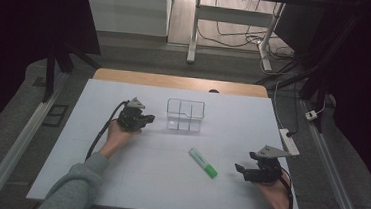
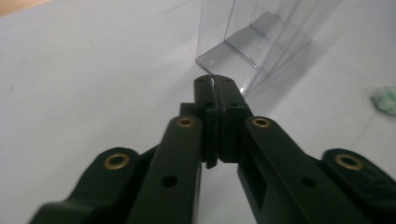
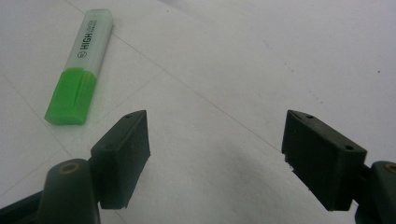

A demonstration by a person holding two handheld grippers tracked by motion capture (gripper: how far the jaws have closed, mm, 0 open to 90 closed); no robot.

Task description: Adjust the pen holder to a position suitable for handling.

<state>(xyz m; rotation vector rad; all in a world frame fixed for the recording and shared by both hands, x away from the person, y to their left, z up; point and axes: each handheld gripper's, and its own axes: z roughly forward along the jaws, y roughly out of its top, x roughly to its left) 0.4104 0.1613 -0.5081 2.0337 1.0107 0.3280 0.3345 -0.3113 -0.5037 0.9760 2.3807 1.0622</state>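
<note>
A clear plastic organiser (image 1: 185,115) with dividers stands on the white table (image 1: 117,179) at mid-back. My left gripper (image 1: 149,118) sits just left of it, pointing at it. Its jaws are shut with nothing between them. In the left gripper view the shut gripper (image 2: 214,83) tips lie close to the organiser's (image 2: 261,37) near corner, without touching it. A green and white highlighter (image 1: 203,163) lies flat further forward. My right gripper (image 1: 241,170) rests to its right, open and empty. In the right gripper view the highlighter (image 3: 81,65) lies beyond the left fingertip (image 3: 123,154) of my open gripper (image 3: 217,140).
A wooden strip (image 1: 180,82) borders the table's far edge. Beyond it are a white desk frame (image 1: 194,30) and floor cables. A power strip (image 1: 290,141) lies off the table's right edge. A blurred green patch, likely the highlighter (image 2: 385,99), shows at the right of the left gripper view.
</note>
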